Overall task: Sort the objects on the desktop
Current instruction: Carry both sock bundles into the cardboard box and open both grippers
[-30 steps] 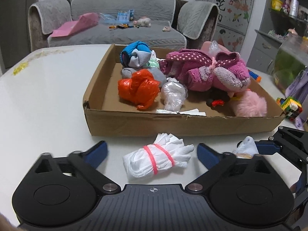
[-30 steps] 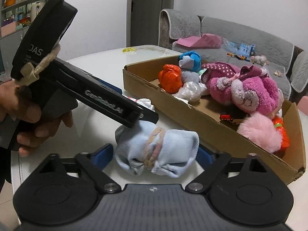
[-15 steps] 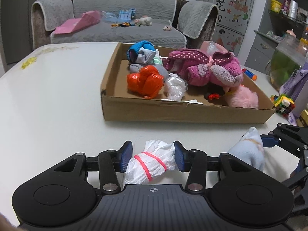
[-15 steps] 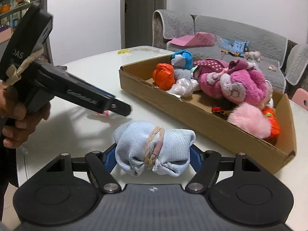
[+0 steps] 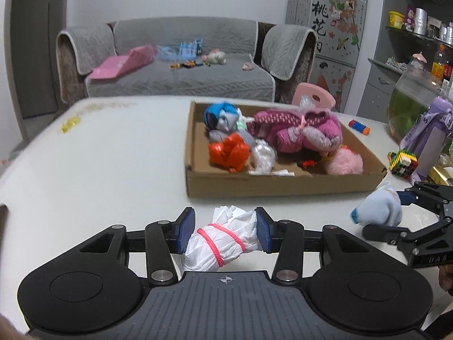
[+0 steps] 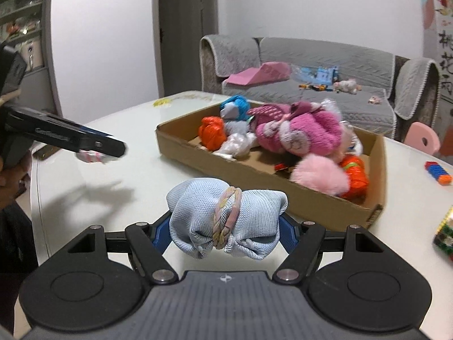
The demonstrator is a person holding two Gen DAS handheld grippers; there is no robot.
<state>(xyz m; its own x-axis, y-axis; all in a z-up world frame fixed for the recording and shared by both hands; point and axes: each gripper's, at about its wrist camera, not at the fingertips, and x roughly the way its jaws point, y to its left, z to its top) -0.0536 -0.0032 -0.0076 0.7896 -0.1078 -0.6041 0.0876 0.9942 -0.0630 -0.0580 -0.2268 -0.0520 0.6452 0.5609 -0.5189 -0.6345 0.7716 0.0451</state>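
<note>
Gripping a white tissue bundle (image 5: 223, 240) bound with a pink elastic, the left gripper (image 5: 225, 231) is showing, in its own wrist view, jaws partly closed and pressing blue pads against both flanks of the bundle, which is sitting squarely between them and clear of the white table (image 5: 113, 153). Ahead of the jaws and slightly to their right, an open cardboard box (image 5: 283, 188) is already holding soft items, so it is judged to be the collecting place, which would be explaining why the bundle is being carried toward it. Far to the right of the jaws, the other tool is appearing with a pale blue cloth. Beyond the table, a grey sofa (image 5: 181, 65) is lining the wall.

Turning to the right wrist view, the right gripper (image 6: 225, 231) is standing a little over half open, its jaws clamping a light blue cloth bundle (image 6: 226, 221) tied with a braided band, held crosswise between the pads and above the table. Ahead and right of these jaws the same box is lying; to their left the left tool is hovering in a person's hand (image 6: 11, 178), with a doorway behind.
</note>
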